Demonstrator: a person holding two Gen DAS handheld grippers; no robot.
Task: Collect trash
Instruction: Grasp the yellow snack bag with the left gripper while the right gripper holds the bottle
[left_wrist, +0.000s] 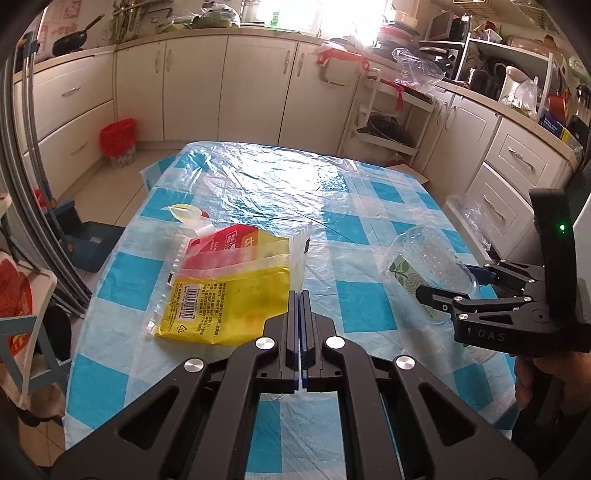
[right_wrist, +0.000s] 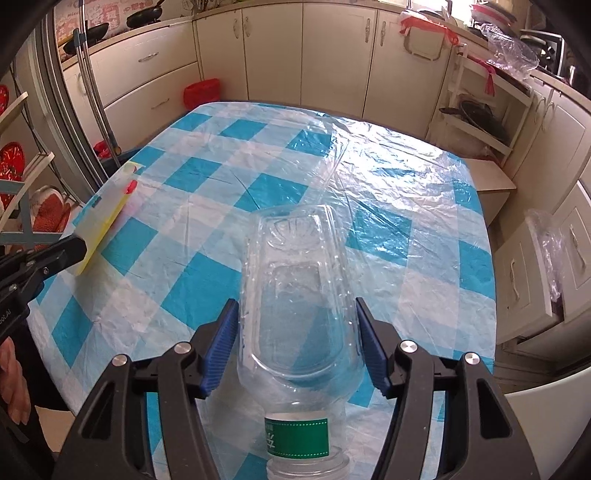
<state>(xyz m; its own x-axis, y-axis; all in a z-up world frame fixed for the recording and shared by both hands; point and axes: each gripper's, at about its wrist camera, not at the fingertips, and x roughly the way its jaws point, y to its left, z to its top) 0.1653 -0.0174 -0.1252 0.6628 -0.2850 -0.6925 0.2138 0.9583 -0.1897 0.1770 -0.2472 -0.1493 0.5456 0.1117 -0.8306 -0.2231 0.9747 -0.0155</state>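
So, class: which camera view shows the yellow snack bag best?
The left wrist view: the yellow snack bag spreads wide, barcode and print visible, its clear edge pinched in the left gripper. The right wrist view shows only a thin yellow edge at far left.

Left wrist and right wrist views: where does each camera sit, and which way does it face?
Left wrist: rides the left gripper, facing across the checked table toward the cabinets; fingers pinch the yellow bag; the right gripper shows at right.
Right wrist: rides the right gripper, facing the same way; fingers straddle the clear bottle; a hand shows at left.
Shared: table, bag, bottle, red bin.
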